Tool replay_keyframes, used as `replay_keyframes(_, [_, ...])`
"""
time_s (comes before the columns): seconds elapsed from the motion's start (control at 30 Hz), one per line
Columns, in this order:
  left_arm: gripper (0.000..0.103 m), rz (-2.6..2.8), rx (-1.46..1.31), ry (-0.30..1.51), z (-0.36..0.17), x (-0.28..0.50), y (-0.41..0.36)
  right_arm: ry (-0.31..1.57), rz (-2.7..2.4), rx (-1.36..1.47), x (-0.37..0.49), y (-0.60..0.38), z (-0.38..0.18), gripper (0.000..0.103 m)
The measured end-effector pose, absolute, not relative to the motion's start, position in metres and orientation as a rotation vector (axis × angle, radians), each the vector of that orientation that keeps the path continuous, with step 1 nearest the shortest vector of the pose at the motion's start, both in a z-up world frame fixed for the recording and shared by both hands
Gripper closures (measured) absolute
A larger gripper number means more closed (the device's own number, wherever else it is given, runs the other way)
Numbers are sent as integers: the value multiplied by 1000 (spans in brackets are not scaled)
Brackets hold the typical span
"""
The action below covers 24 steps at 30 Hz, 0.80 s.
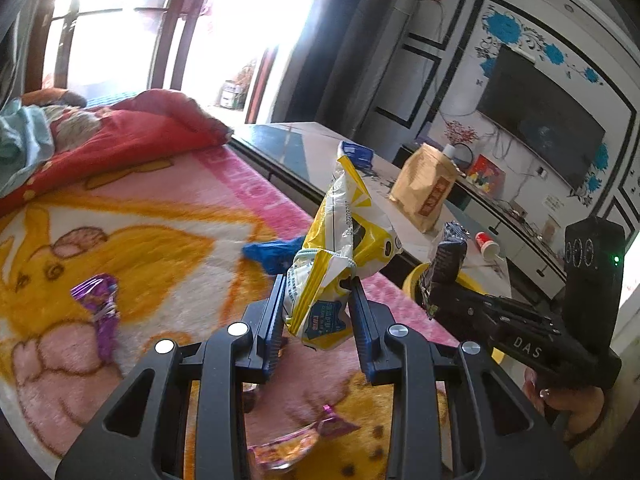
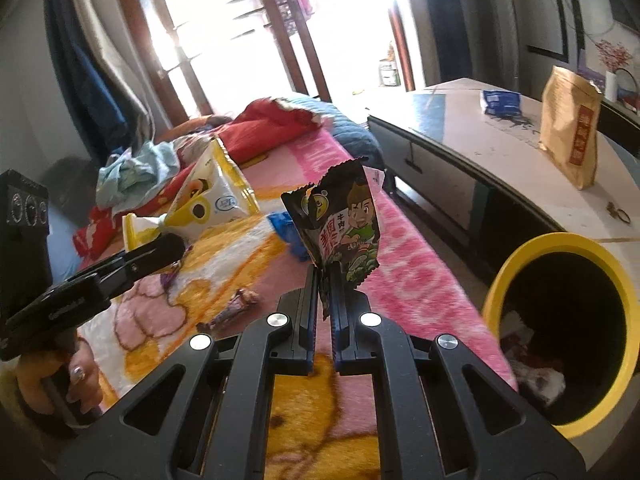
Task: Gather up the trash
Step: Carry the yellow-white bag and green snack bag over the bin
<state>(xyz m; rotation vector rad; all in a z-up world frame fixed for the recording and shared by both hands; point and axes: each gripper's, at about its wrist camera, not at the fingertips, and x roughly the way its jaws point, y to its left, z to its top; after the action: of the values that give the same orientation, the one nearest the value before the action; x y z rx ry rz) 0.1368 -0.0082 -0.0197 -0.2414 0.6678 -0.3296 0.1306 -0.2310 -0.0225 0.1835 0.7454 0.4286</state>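
My left gripper [image 1: 318, 284] is shut on a yellow and white snack bag [image 1: 348, 236], held up above the cartoon blanket [image 1: 140, 240]. The same bag [image 2: 208, 196] and the left gripper [image 2: 160, 248] show at the left of the right wrist view. My right gripper [image 2: 325, 276] is shut on a dark snack wrapper [image 2: 340, 224] with a cartoon boy on it; that wrapper [image 1: 450, 256] and the right gripper [image 1: 444, 288] show at the right of the left wrist view. A yellow bin [image 2: 576, 248] with trash inside stands at the right, beside the bed.
A purple wrapper [image 1: 102, 304], a blue wrapper [image 1: 272, 254] and a pink-orange wrapper [image 1: 296, 444] lie on the blanket. The low table [image 2: 460, 136] carries a brown paper bag [image 2: 568, 136], a blue packet [image 2: 500, 102] and a red cup [image 1: 488, 244]. Red bedding [image 1: 132, 132] is piled at the back.
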Motion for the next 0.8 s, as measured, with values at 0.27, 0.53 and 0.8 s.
replay_keyframes(0.27, [74,-401,-185,663,-13,139,-43,729,350,227,129,-269,-19,100])
replay_keyframes(0.53, [74,-468,-144,660,-10,140,-75,708,268,261,125,-304,-15,100])
replay_keyframes(0.8, [74,-527,-106,661,-9,144,-103,697,186,290,119,-336,-16,100])
